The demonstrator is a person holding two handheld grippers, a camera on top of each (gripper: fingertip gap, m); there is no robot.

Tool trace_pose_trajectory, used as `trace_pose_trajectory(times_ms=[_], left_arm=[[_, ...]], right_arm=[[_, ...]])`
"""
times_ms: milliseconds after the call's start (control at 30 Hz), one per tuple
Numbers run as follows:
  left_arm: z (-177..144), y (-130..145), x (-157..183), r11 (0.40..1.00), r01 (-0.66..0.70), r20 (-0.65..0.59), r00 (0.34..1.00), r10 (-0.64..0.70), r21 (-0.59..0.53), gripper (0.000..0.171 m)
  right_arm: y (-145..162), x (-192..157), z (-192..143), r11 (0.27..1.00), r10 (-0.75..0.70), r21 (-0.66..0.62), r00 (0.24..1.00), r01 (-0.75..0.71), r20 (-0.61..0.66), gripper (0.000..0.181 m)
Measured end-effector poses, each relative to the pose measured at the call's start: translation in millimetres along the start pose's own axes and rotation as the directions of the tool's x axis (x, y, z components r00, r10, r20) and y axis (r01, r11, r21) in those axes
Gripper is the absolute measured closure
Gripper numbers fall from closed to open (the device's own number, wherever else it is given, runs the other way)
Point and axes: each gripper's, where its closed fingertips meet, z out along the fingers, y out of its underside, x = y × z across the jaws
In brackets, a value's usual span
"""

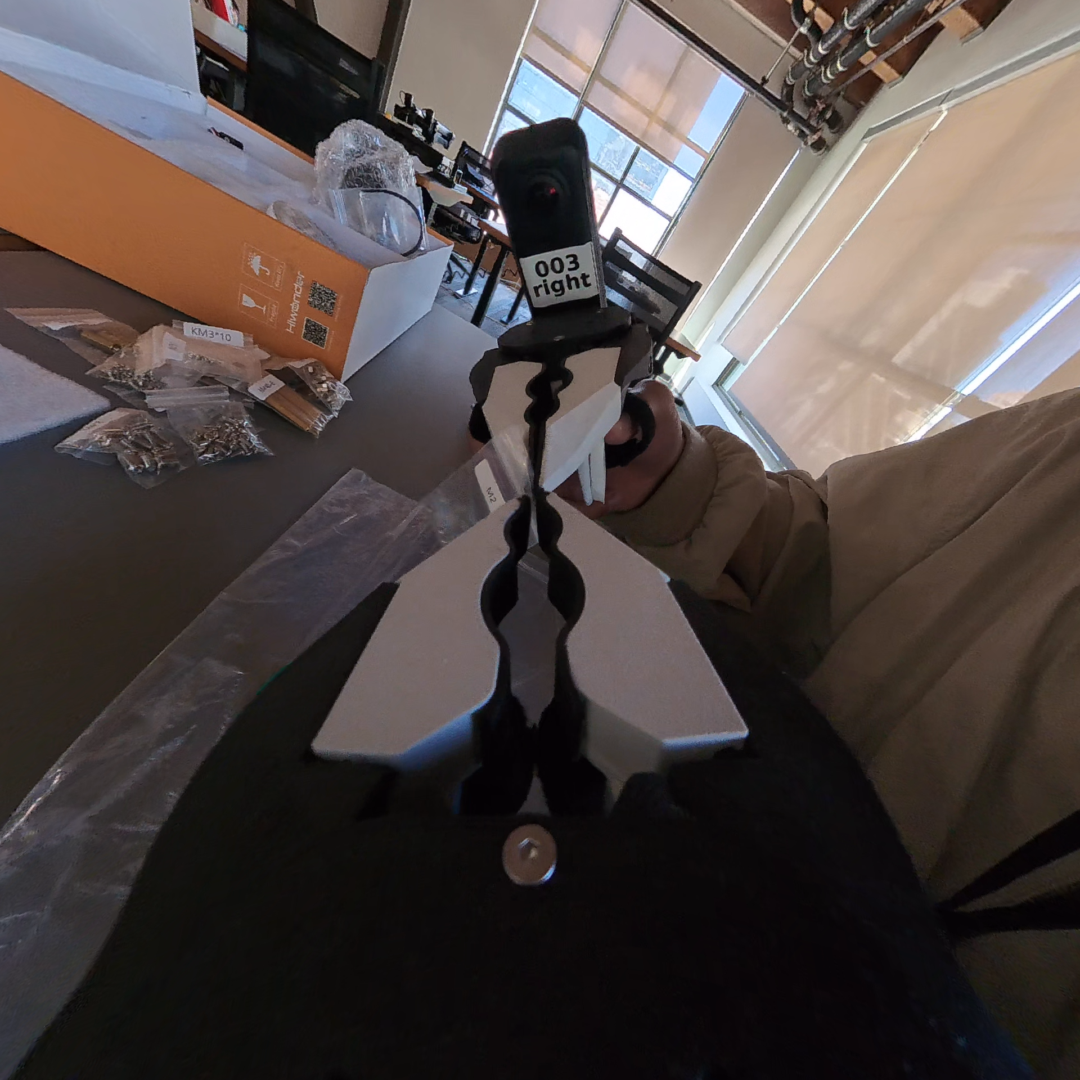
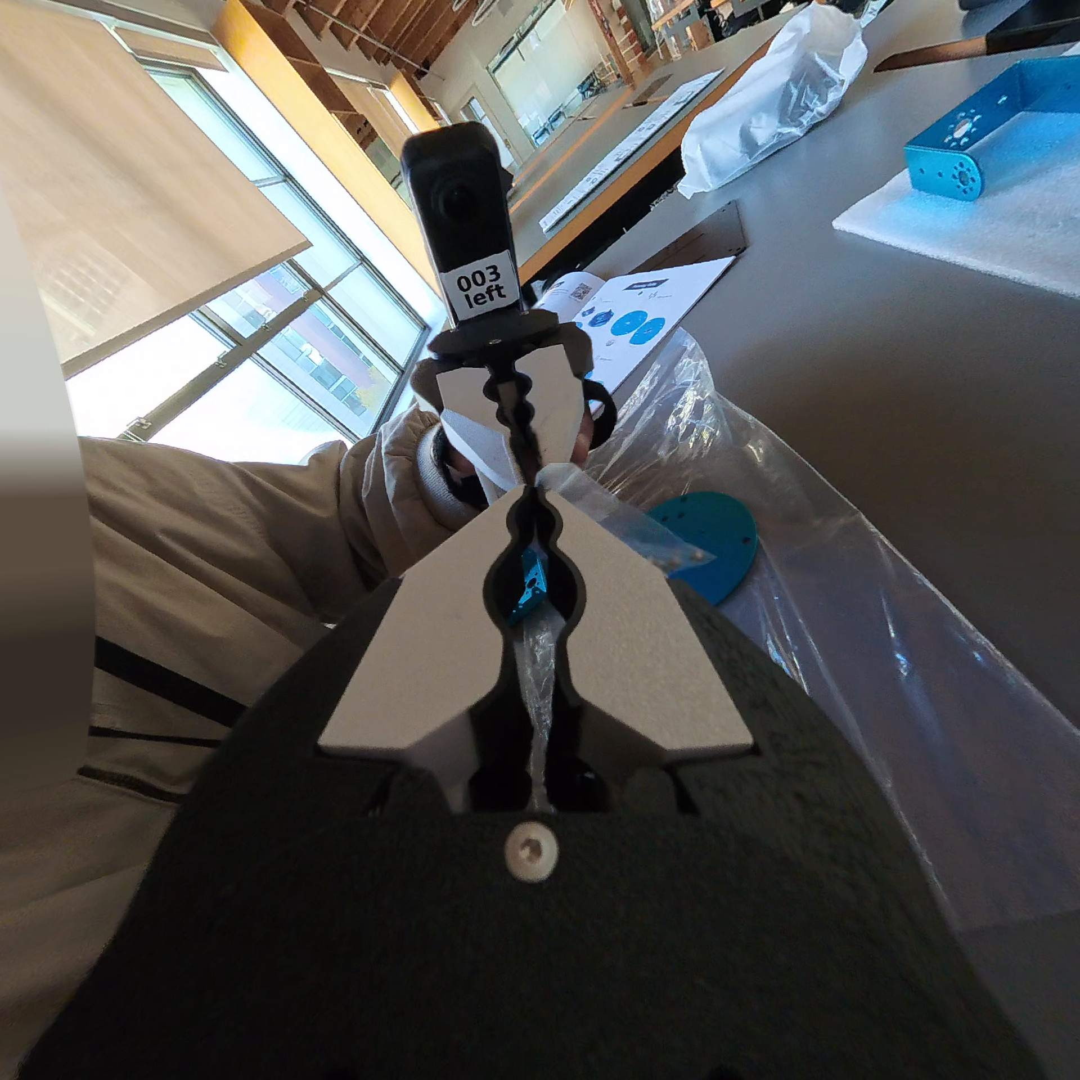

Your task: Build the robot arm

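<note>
Pinching small clear bag (image 2: 590, 497) between tips: left gripper (image 1: 533, 502), right gripper (image 2: 533, 497), fingers pressed together.

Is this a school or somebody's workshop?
Probably a workshop or lab in an office building, where a kit gets put together. On the grey table lie small clear bags of metal screws beside an orange cardboard box. Blue metal brackets and an open instruction booklet lie nearby.
</note>
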Motion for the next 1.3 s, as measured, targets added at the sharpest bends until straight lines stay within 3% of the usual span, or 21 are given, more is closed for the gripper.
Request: trace_pose_trajectory(times_ms=[967,1300], left_arm=[[-7,-11,8,0.997,0.056,-0.066,0.996,-0.052,0.055,0.171],[-5,-8,7,0.997,0.057,-0.061,0.997,-0.054,0.044,0.171]], right_arm=[[-10,-13,-1,0.993,0.091,0.066,0.984,-0.102,0.151,0.177],[-7,-9,0,0.993,0.101,0.053,0.987,-0.108,0.127,0.179]])
